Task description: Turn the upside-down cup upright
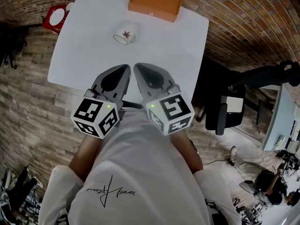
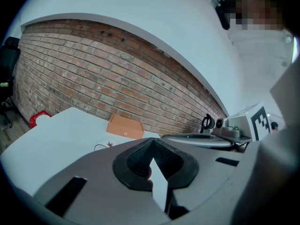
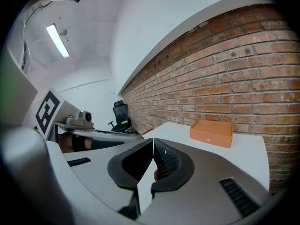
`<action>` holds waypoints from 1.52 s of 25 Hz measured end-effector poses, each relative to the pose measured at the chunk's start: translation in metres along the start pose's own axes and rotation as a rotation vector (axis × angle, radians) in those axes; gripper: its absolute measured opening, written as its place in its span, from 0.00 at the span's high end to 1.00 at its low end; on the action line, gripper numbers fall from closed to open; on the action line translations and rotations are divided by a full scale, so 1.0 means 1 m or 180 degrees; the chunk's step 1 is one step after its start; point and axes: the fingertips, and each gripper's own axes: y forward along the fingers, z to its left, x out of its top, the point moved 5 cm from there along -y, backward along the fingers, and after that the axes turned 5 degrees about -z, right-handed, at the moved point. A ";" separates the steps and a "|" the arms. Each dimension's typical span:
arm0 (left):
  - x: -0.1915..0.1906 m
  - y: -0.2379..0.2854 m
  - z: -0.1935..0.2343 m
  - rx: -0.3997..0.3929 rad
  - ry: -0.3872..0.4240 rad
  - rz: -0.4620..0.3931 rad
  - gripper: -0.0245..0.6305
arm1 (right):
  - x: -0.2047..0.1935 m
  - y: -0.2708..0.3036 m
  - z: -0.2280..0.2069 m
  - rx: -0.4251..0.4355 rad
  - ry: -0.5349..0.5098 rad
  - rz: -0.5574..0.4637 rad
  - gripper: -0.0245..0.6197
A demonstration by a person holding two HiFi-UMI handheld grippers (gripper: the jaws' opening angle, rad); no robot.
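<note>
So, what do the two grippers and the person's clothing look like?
Both the left gripper and right gripper have smooth grey pointed shells with black ribbed fingers. Each carries a white cube with black square markers and a green light. The person wears a white shirt.

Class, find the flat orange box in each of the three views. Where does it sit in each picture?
Head view: the orange box is at top centre, at the far edge of the white table.
Left gripper view: left of centre, in mid-frame.
Right gripper view: right of centre.
Shared landmark: the brick wall directly behind the box.
</note>
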 end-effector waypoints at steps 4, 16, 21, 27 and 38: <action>0.004 0.005 0.007 0.0039 -0.0038 -0.0046 0.95 | 0.002 0.008 -0.006 0.0010 0.0001 0.0045 0.93; 0.002 0.025 0.036 0.0154 -0.0378 -0.0077 0.95 | 0.000 0.038 -0.022 0.0016 0.0006 0.0206 0.93; -0.001 0.036 0.049 0.0207 -0.0505 -0.0030 0.95 | -0.003 0.052 -0.031 0.0046 0.0038 0.0323 0.93; -0.009 0.046 0.064 0.0269 -0.0704 0.0003 0.95 | -0.005 0.066 -0.043 0.0012 0.0074 0.0369 0.93; -0.017 0.065 0.083 0.0330 -0.1046 0.0039 0.95 | -0.009 0.091 -0.063 0.0025 0.0048 0.0563 0.93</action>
